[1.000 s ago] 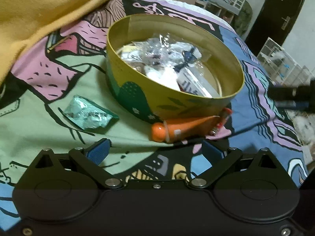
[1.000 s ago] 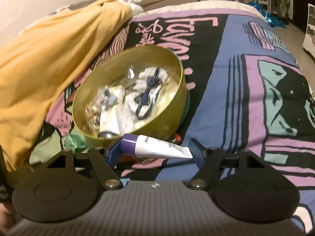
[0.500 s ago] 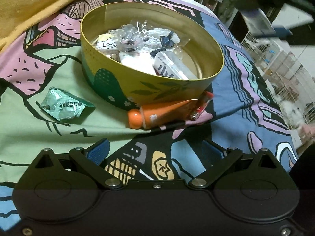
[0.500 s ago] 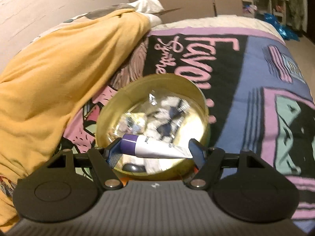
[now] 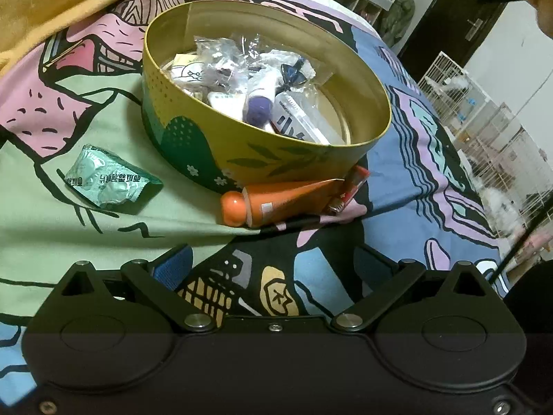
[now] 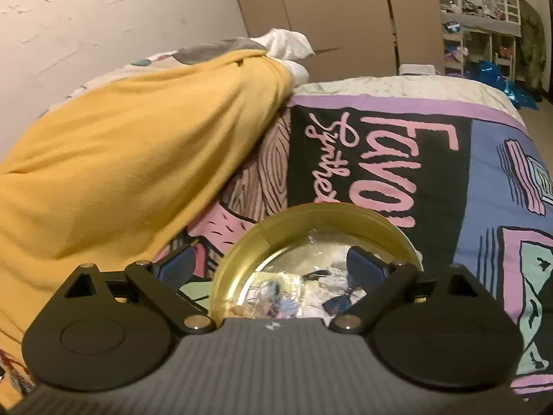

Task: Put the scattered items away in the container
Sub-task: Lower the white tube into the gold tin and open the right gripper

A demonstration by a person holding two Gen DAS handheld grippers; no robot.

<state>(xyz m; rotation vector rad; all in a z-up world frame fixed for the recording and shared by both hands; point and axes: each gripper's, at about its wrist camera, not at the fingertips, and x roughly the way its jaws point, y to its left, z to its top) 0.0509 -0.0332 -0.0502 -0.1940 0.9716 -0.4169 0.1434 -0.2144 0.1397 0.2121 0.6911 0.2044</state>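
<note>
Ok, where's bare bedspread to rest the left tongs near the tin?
Free: the green patch between the foil packet and the left tongs, and the blue stretch right of the tin. Crowded: the tin's near side, where the orange tube and lighter lie against it.

Right gripper [image 6: 271, 269] opening with nothing between its pads; left gripper [image 5: 271, 266] wide apart.
</note>
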